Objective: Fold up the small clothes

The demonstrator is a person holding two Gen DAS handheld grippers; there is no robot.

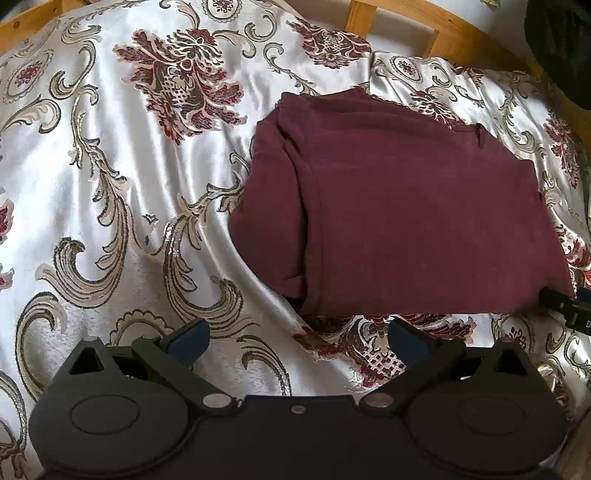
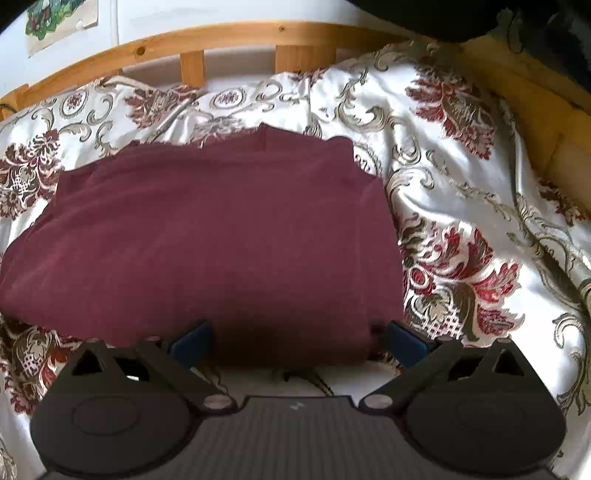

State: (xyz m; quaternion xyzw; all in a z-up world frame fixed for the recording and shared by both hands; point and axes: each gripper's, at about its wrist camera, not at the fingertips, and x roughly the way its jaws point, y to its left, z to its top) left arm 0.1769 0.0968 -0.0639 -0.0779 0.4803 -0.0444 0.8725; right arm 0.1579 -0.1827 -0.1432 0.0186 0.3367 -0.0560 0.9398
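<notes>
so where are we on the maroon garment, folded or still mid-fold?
Done: the maroon garment lies on the patterned bedspread as a compact rectangle, with layered edges along one side. In hand: nothing; left gripper and right gripper are both open, the right one straddling the near edge. Left: possibly one more fold or a tidy; no other clothes visible.

maroon garment point(image 2: 207, 236) matt soft knit; bedspread point(image 1: 122, 206) glossy satin brocade; bed frame point(image 2: 229, 33) smooth wood.

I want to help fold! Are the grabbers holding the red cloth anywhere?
No. Both the left gripper and right gripper are open; the maroon garment lies free.
</notes>
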